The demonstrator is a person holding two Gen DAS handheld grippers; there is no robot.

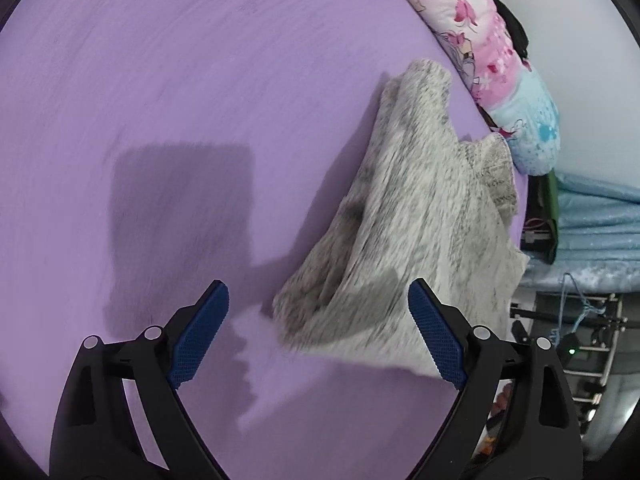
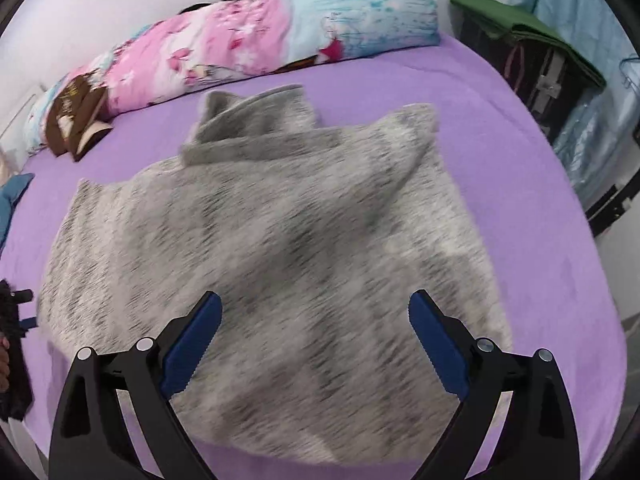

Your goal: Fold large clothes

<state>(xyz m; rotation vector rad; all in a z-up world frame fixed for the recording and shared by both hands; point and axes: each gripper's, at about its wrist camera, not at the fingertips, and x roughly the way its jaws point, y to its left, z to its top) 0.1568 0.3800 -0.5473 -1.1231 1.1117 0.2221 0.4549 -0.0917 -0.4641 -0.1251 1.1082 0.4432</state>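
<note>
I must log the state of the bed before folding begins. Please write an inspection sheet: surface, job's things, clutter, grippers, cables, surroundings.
Surface: purple bed sheet, smooth, with shadows of the tools on it.
Job's things: one grey knit sweater, spread mostly flat, collar toward the far side, not yet folded.
Clutter: pink and blue printed quilt rolled along the far edge; a brown item beside it; a blue cloth at the sheet's left edge.
Grippers: left gripper jaws open, over the sheet at the sweater's edge; right gripper jaws open, above the sweater; neither holds anything.
Cables: a blue cord hanging beside the bed.
Surroundings: white wall, green cloth on a dark rack, light blue curtain.
</note>
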